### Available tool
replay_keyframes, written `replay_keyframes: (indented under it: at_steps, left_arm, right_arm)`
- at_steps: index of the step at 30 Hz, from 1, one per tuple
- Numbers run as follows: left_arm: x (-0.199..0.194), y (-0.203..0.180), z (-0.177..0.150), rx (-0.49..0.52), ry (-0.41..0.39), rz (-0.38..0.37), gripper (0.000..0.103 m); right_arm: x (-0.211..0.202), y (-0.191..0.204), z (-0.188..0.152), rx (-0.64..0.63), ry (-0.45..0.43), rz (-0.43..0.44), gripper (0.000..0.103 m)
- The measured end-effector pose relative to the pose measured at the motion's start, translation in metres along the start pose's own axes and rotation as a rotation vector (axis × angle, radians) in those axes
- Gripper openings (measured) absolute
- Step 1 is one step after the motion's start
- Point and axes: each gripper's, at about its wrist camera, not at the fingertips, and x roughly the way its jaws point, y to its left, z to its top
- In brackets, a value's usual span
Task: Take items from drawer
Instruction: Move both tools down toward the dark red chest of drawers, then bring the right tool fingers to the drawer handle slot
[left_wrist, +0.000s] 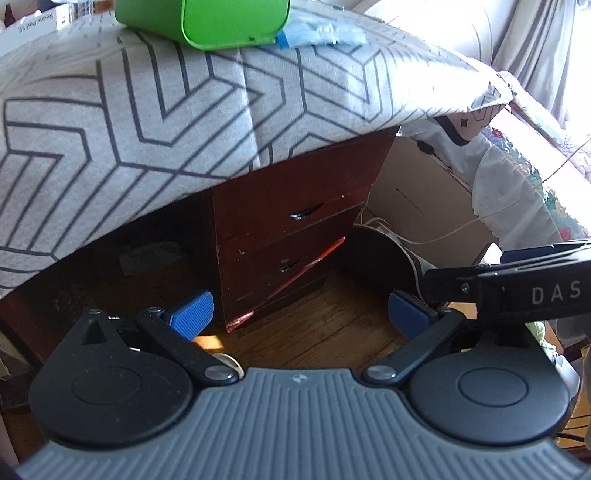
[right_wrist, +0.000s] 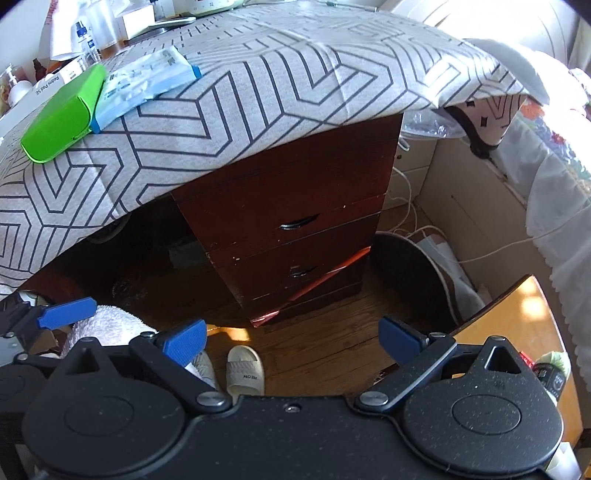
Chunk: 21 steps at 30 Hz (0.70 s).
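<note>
A dark red-brown drawer unit (left_wrist: 284, 236) (right_wrist: 291, 229) stands under a table draped with a grey geometric cloth (left_wrist: 147, 122) (right_wrist: 280, 96). Its upper drawer (left_wrist: 295, 210) (right_wrist: 295, 218) and lower drawer (left_wrist: 280, 266) (right_wrist: 299, 269) are both shut, each with a small dark handle. My left gripper (left_wrist: 301, 314) is open and empty, a short way in front of the drawers. My right gripper (right_wrist: 293, 339) is open and empty, also facing the drawers. On the tabletop lie a green case (left_wrist: 207, 22) (right_wrist: 62, 114) and a blue-white packet (left_wrist: 325, 33) (right_wrist: 147, 81).
A cardboard box (right_wrist: 472, 218) with cables stands right of the unit, beside a black round object (right_wrist: 410, 273). A wooden chair seat (right_wrist: 517, 325) is at the right. A white slipper (right_wrist: 245, 369) is on the wood floor. The left gripper's finger (right_wrist: 66, 314) shows at the left.
</note>
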Motion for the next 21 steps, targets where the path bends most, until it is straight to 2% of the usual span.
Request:
replay_keyframes:
  at_steps: [2,6,8,10,13,16,19,20,21]
  left_arm:
    - [0.017,-0.016,0.000,0.076,0.028,0.008,0.102]
    - [0.047,-0.052,0.001,0.291,0.030,0.030,0.102]
    - [0.062,-0.065,0.006,0.363,0.036,0.022,0.102]
    - [0.080,-0.073,0.012,0.390,0.045,0.018,0.102]
    - [0.116,-0.081,0.014,0.368,0.046,-0.005,0.103]
    - [0.155,-0.079,0.008,0.344,0.010,0.008,0.103]
    - [0.184,-0.053,-0.007,0.189,-0.159,0.044,0.103]
    - [0.196,-0.041,-0.013,0.122,-0.194,0.070,0.103]
    - [0.207,-0.029,-0.014,0.036,-0.180,0.078,0.103]
  right_arm:
    - [0.010,-0.007,-0.006,0.053,0.037,0.009,0.100]
    - [0.027,-0.032,-0.019,0.135,0.083,-0.020,0.100]
    - [0.038,-0.047,-0.022,0.128,0.082,-0.031,0.100]
    - [0.052,-0.065,-0.021,0.169,0.106,-0.047,0.100]
    - [0.076,-0.097,-0.018,0.307,0.192,0.006,0.100]
    - [0.099,-0.124,-0.016,0.453,0.230,0.029,0.100]
    - [0.128,-0.141,-0.015,0.527,0.200,0.069,0.100]
    - [0.139,-0.145,-0.015,0.545,0.183,0.080,0.100]
    - [0.150,-0.149,-0.016,0.562,0.165,0.094,0.100]
